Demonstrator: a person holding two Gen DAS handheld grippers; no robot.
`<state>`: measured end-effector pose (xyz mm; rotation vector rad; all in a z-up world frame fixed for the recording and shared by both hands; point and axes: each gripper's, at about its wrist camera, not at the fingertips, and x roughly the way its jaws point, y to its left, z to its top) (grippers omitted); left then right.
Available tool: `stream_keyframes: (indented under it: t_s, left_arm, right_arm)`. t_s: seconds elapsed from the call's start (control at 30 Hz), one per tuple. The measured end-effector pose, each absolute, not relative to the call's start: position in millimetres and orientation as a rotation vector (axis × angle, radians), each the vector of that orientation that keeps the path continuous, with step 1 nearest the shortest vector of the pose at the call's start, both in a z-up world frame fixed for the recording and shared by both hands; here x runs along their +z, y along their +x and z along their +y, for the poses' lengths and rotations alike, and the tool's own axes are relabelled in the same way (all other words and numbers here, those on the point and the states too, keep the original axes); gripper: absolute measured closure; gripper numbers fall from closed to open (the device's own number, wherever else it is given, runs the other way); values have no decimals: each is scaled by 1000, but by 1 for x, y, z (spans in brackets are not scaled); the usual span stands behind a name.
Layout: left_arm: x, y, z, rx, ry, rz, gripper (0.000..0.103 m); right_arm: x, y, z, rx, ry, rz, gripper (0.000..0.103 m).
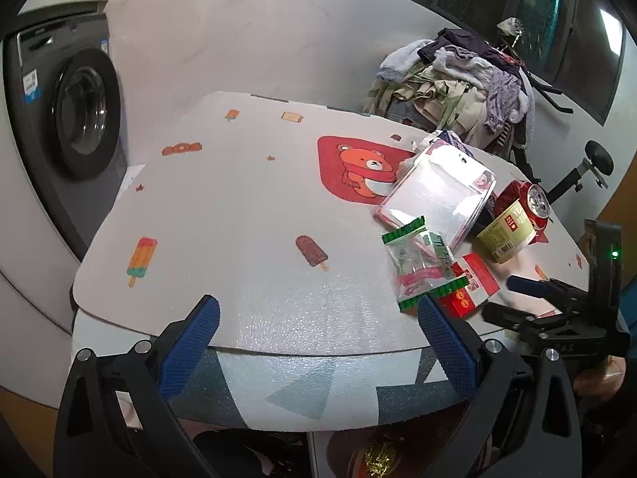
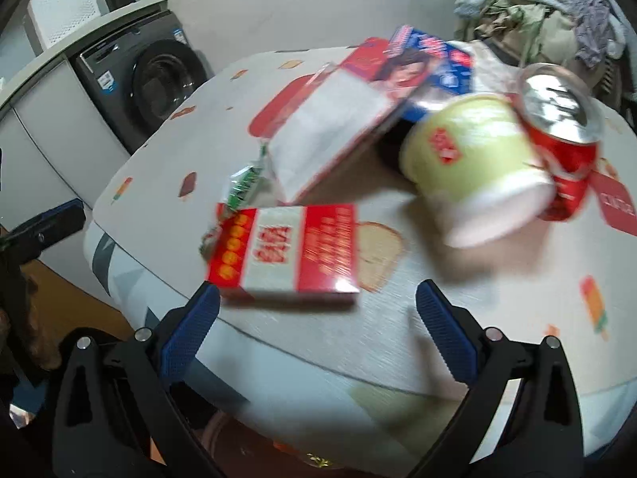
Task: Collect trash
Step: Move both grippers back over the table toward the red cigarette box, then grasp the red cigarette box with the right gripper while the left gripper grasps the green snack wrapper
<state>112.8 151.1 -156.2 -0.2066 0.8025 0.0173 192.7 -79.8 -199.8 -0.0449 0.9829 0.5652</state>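
Both grippers are spread wide with nothing between the blue pads. The right gripper hovers over the near edge of the table mat, and the red and white carton lies flat just past its jaws, closest to the left pad, though the right wrist view is pretty motion-blurred. Right behind the carton's far left corner is a green-edged clear wrapper, then a clear plastic pouch propped over a blue and red printed pack. Ahead and right of the jaws a pale green paper cup lies on its side, touching a red soda can behind it. The left gripper sits over bare mat with popsicle prints, so all the trash is off beyond its right pad: wrapper nearest, overlapping the carton, then the pouch, cup and can. Far back there's a washing machine on the left and a heap of laundry on the right.
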Motion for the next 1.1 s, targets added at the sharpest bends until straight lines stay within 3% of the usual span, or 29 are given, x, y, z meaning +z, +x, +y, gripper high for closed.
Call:
stream_keyframes:
  t_s: [0.7,0.87,1.1]
  left_arm:
    - [-161,126,144,-28,-289,824,6]
    - [-163,124,147,-21,-293,824,6]
    - [-169,122,151,-22,-315,823,6]
  right_arm:
    - [-209,202,-34,580,-69,1043,6]
    - [-213,191,-49,509,-185,1012,6]
    - [-206,194,-96,386,-18,1035,6]
